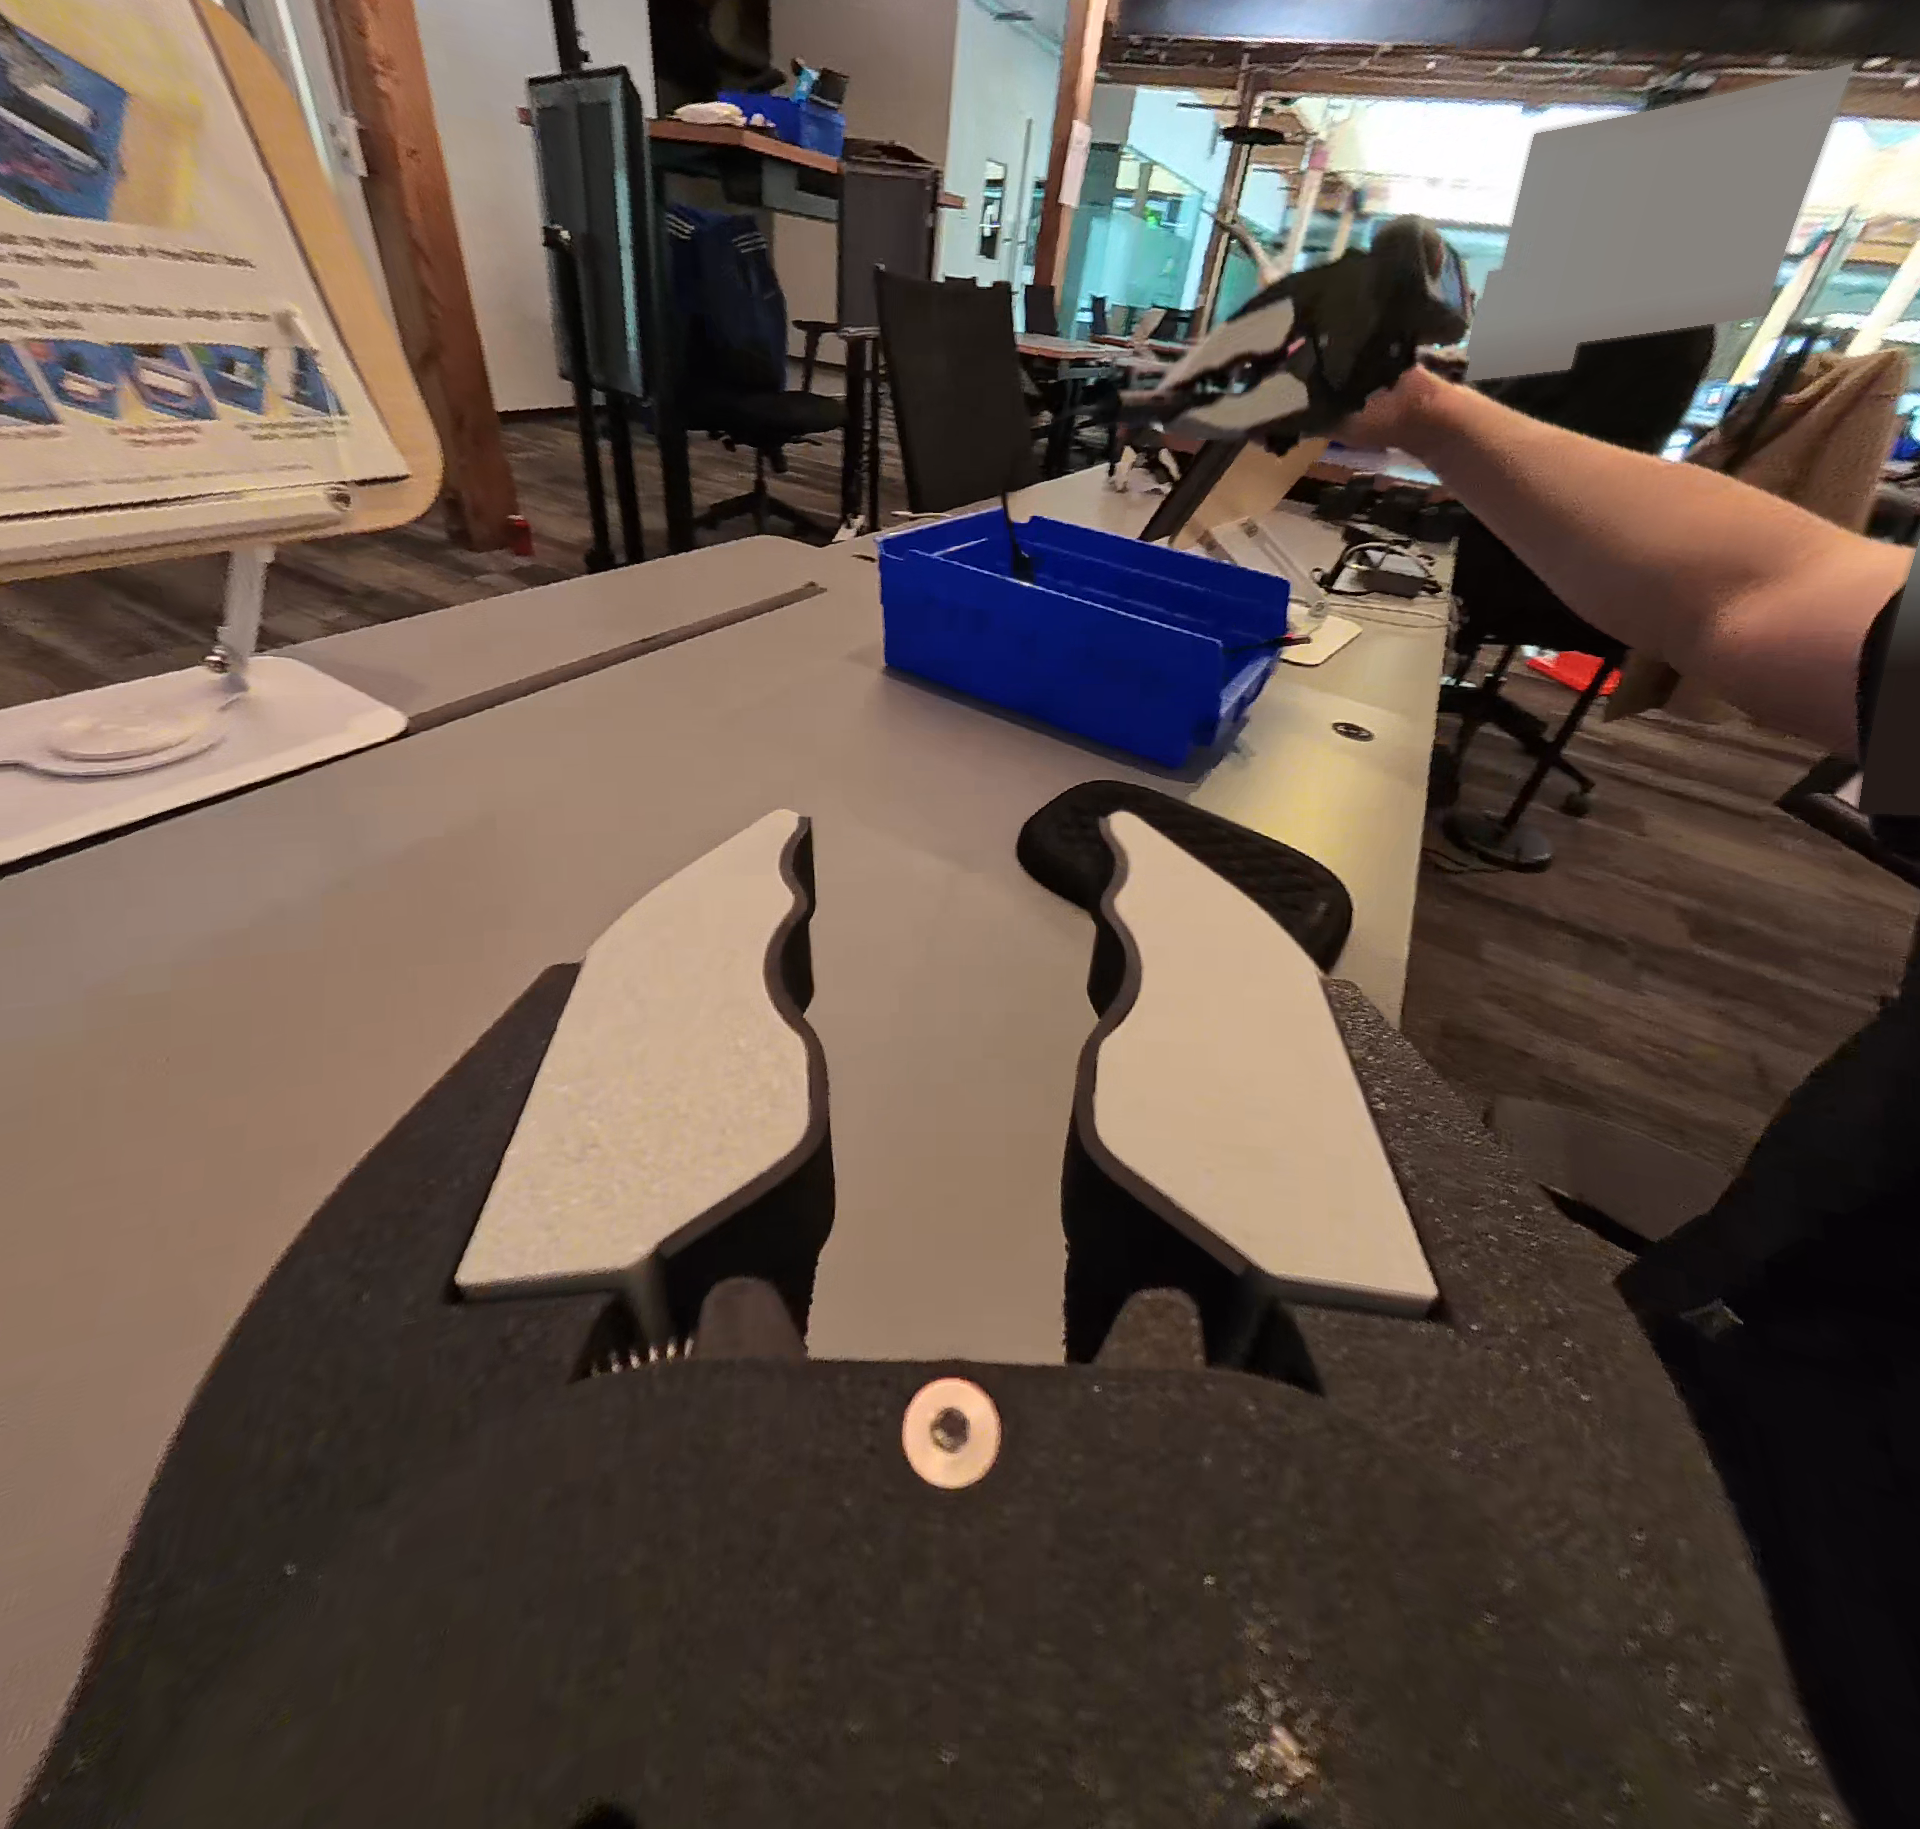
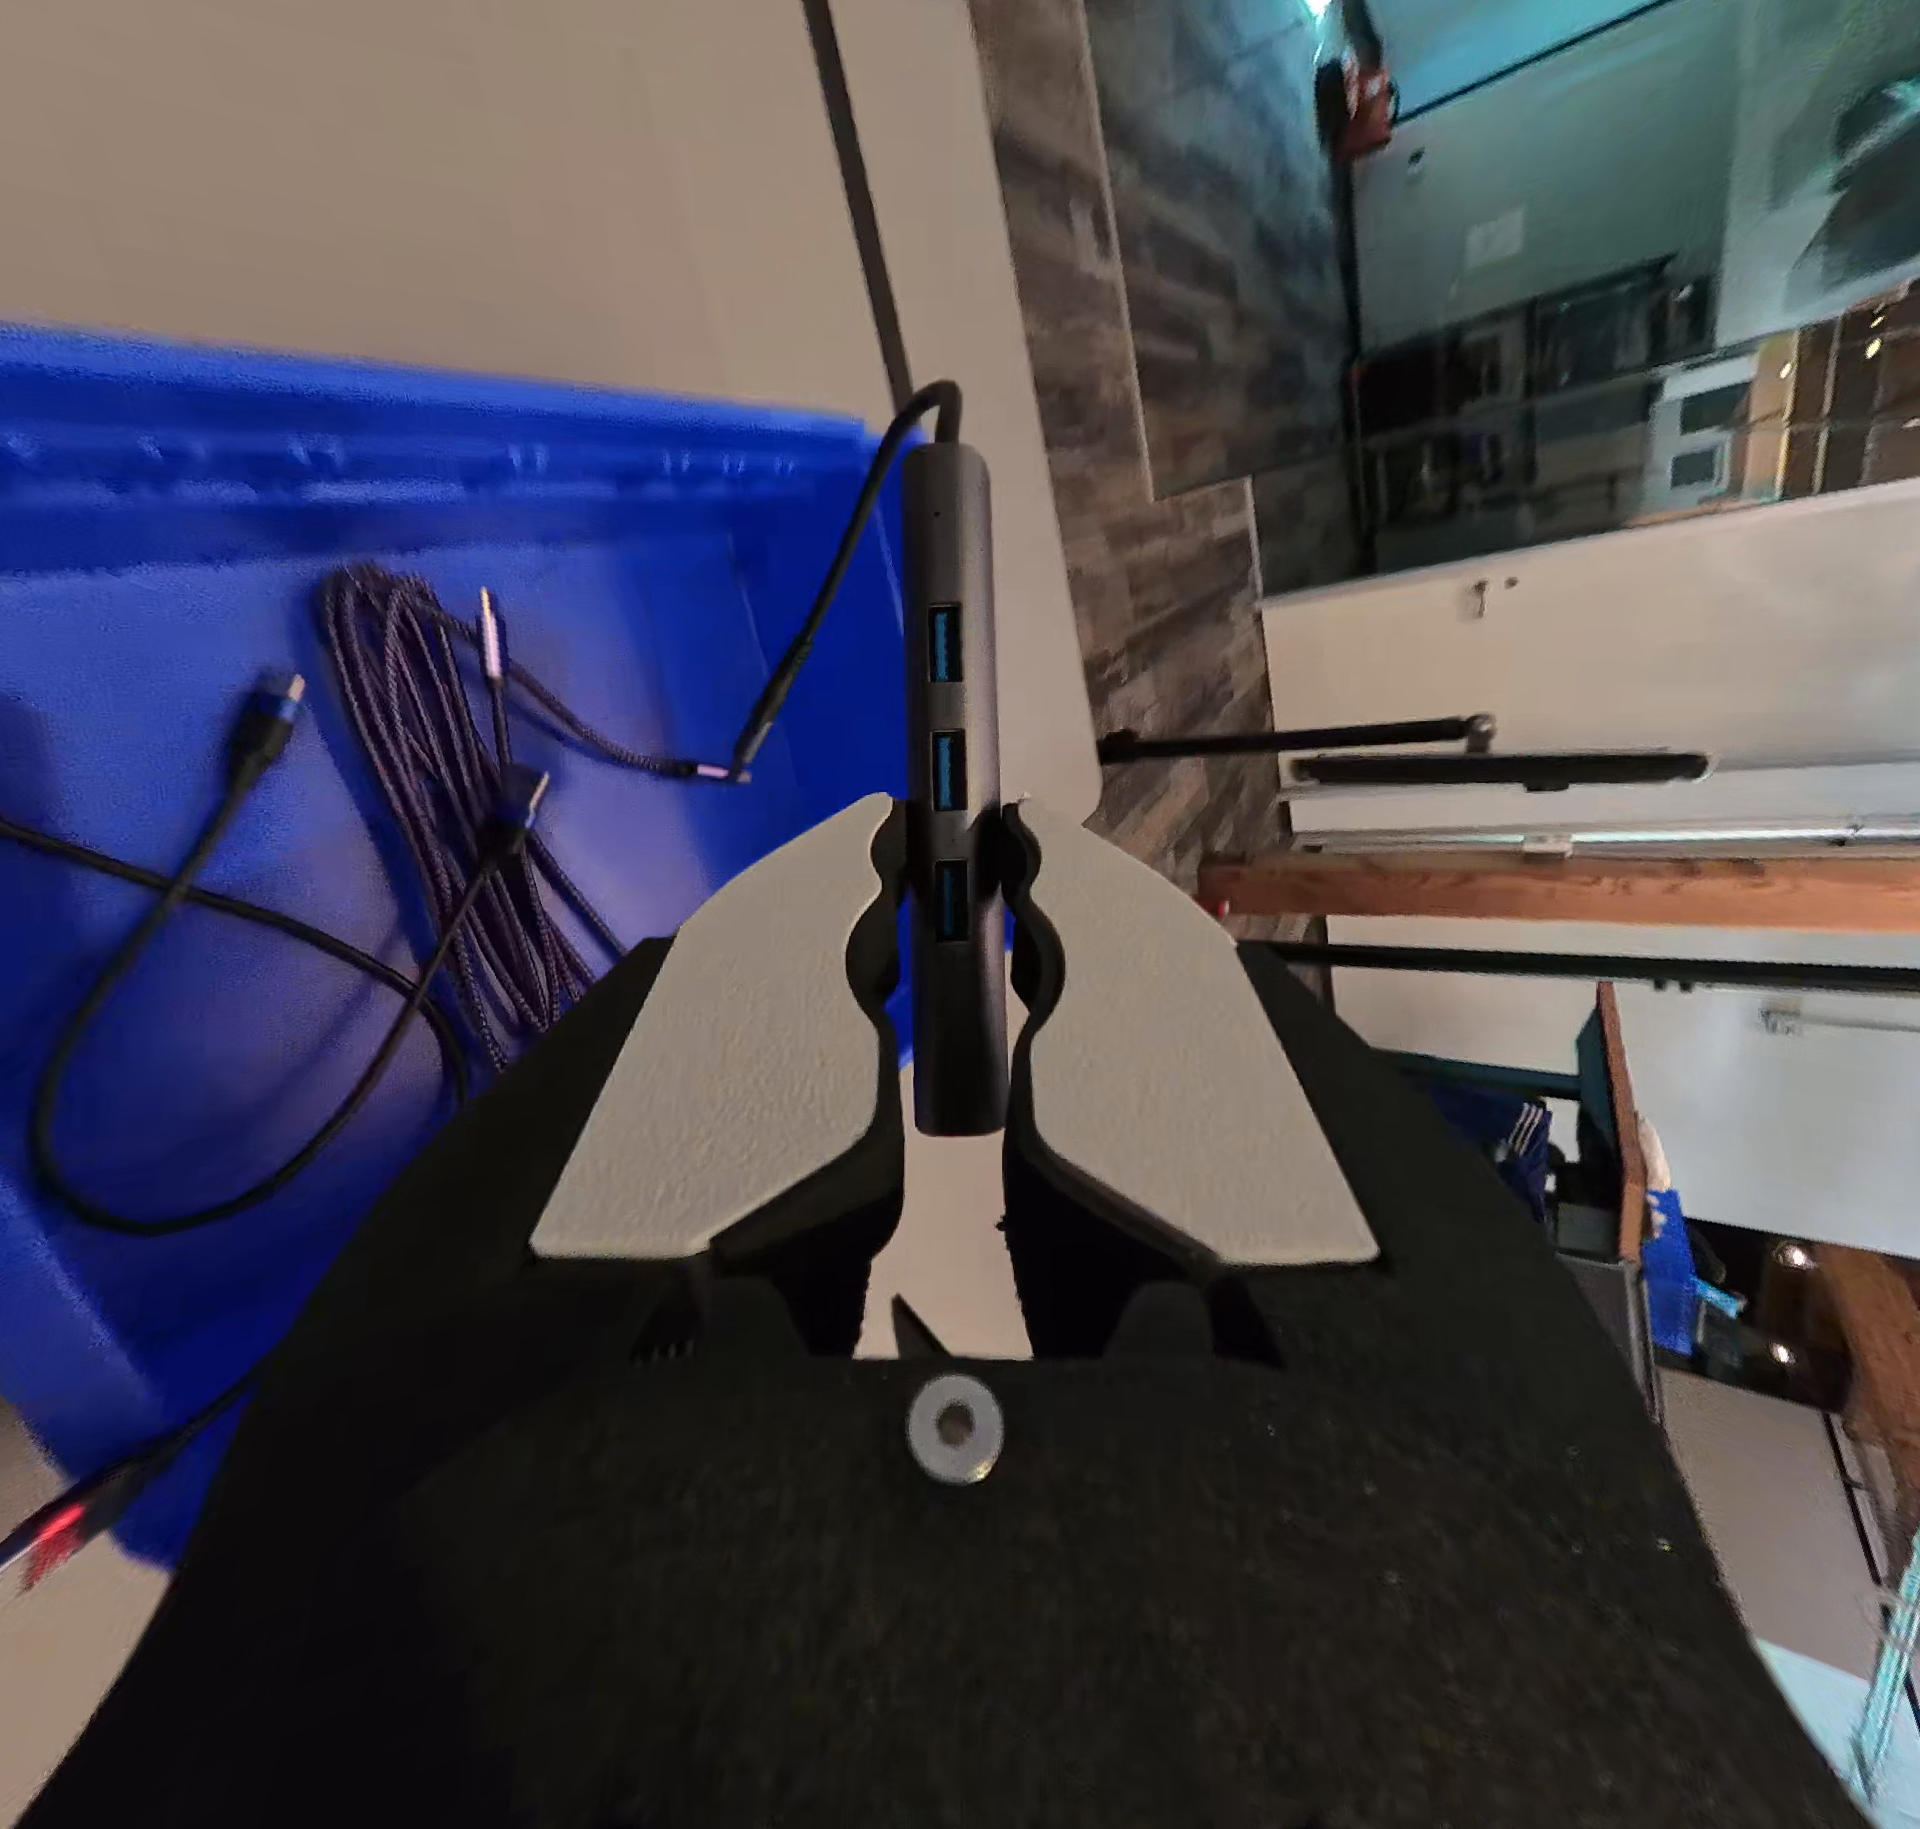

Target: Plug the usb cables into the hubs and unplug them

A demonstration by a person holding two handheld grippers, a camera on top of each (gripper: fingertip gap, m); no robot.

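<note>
My right gripper is shut on a slim grey USB hub with three blue ports and holds it in the air above the blue bin. The hub's own black cable hangs down into the bin. Inside the bin lie a coiled purple braided cable and a black cable with a blue-tipped plug. My left gripper is open and empty, low over the grey table. In the left wrist view the right gripper is raised above the bin, held by a person's bare arm.
An instruction board on a white stand is at the table's left. A black chair back is at the table's right edge. A seam runs across the table. Office chairs and desks stand behind. The left gripper's tips are roughly 55 centimeters from the right gripper's.
</note>
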